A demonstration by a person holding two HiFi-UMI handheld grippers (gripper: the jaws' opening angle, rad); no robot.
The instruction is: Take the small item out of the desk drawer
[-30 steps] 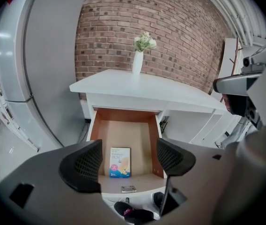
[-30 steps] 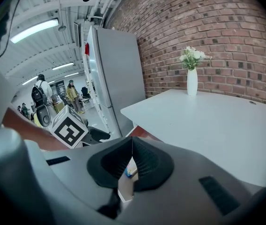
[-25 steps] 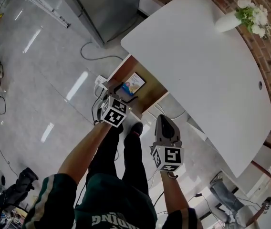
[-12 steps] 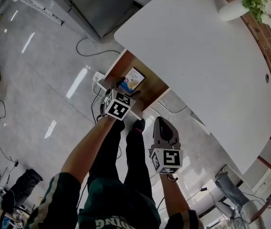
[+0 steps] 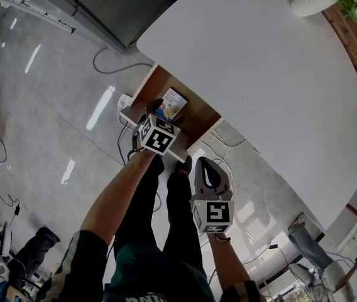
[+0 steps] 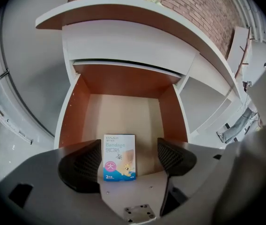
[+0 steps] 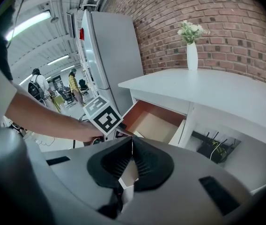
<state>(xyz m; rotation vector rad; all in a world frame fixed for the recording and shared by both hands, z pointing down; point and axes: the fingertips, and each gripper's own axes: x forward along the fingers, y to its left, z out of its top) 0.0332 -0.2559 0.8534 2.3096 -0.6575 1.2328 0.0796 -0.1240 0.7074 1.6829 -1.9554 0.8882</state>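
Item: flat bandage box, white above, pale blue below, with a pink round mark.
Place: lying on the open drawer floor, near end.
Left gripper: released, jaws wide, box framed between them.
Right gripper: clenched, empty.

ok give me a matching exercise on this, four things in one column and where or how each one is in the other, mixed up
1 bandage box
2 left gripper
3 right gripper
4 vase of flowers

a jaws together
b standing on the white desk
c lying in the open drawer
d jaws apart

Pairs: 1-c, 2-d, 3-a, 4-b
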